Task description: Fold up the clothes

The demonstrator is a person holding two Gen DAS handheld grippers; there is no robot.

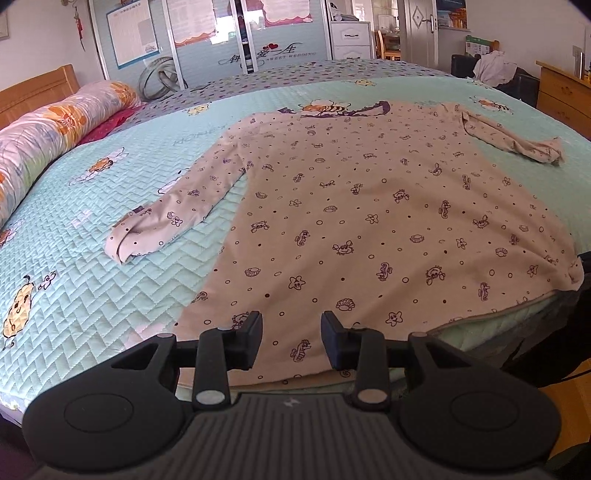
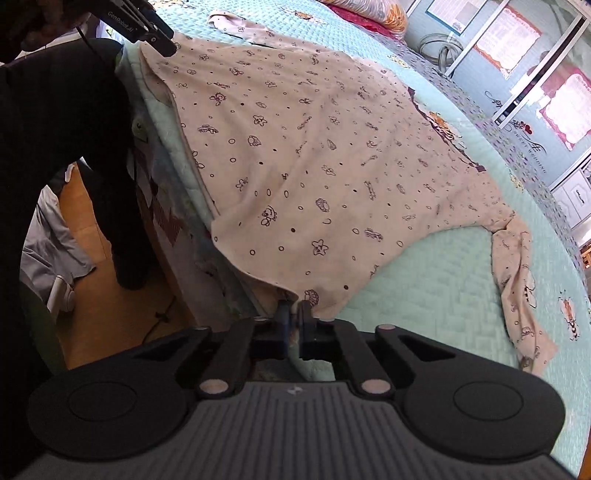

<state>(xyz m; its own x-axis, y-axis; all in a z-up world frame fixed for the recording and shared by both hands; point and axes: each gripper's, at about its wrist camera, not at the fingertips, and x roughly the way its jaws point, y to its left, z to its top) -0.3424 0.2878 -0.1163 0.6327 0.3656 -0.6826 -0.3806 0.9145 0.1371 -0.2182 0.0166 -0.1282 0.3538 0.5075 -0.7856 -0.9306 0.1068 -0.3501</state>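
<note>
Right gripper (image 2: 294, 314) pinches the pajama top (image 2: 314, 166) hem corner at 6 o'clock; left gripper (image 1: 291, 332) gapes empty and should clamp its corner before both lift evenly.

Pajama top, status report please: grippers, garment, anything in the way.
Left gripper open over hem. Right gripper shut on pajama top corner. Top flat, sleeves out. Nothing blocking.

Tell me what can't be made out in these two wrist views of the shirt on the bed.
- Near hem of the beige long-sleeved shirt with purple sea-creature print: left wrist view, hidden behind the left gripper.
- Pinched shirt corner: right wrist view, covered by the right gripper and its fingers.
- Whether the left gripper presses the hem: right wrist view, small and partly cut off at the top edge.
- Wardrobe posters: text too small.
</note>
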